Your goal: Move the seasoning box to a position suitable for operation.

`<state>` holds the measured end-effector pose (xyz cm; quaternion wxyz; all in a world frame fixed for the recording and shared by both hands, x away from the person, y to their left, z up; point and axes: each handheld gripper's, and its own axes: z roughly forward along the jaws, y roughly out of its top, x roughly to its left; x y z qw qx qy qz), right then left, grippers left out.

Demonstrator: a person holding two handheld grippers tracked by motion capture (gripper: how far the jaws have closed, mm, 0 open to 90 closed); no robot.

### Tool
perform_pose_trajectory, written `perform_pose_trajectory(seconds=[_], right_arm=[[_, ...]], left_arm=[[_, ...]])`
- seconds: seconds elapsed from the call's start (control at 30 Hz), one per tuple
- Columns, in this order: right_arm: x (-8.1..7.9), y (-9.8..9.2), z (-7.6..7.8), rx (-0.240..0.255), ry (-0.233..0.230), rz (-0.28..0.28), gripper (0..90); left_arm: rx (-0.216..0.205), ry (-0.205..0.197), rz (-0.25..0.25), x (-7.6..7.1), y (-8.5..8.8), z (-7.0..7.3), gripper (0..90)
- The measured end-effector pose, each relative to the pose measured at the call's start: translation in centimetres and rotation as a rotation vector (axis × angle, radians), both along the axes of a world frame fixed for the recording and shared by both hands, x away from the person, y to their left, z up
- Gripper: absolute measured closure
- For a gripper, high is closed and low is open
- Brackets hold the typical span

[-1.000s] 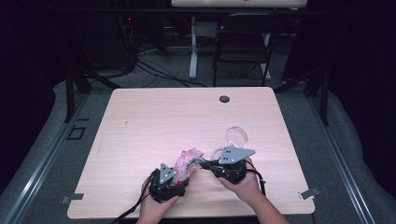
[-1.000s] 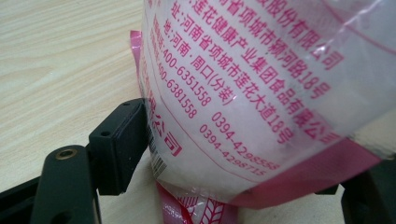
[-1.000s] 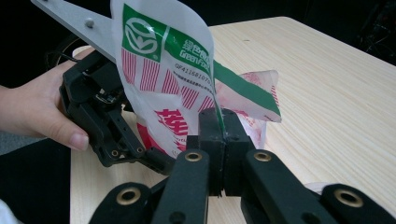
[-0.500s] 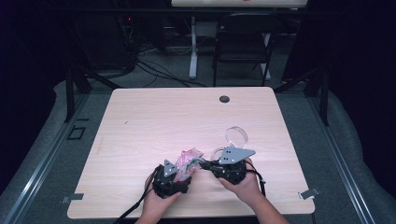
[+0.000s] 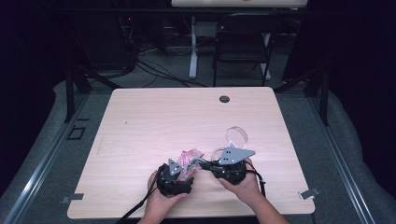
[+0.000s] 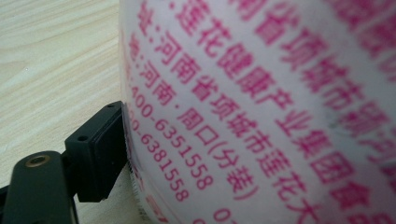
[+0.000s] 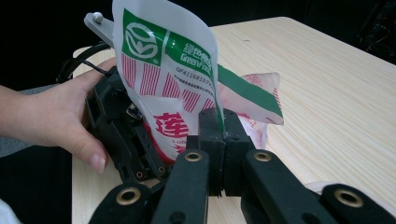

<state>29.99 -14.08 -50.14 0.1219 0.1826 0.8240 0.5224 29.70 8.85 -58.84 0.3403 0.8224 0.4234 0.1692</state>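
1. The left gripper sits near the front edge of the counter, held in the person's left hand. Its jaws press on the bag.
2. The bag is white with pink and green print. It stands up between the two grippers, just above the counter.
3. The right gripper has its jaws closed tight on the bag's edge.
4. A clear round lid lies just behind the right gripper.
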Motion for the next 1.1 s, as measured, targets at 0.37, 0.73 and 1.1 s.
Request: perform_pose_trajectory(seconds=[0.37, 0.73, 1.1], right_arm=[[-0.1, 0.1, 0.0, 0.002, -0.008, -0.001, 89.5], [-0.1, 0.1, 0.0, -0.001, -0.009, -0.001, 89.1], [-0.1, 0.1, 0.0, 0.008, -0.010, 0.011, 90.0]], left_arm=[[-0.008, -0.014, 0.019, -0.1, 0.2, 0.1, 25.6], [-0.012, -0.047, 0.038, -0.3, 0.5, 0.1, 43.2], [-0.042, -0.061, 0.022, -0.3, 1.1, 0.2, 52.9]])
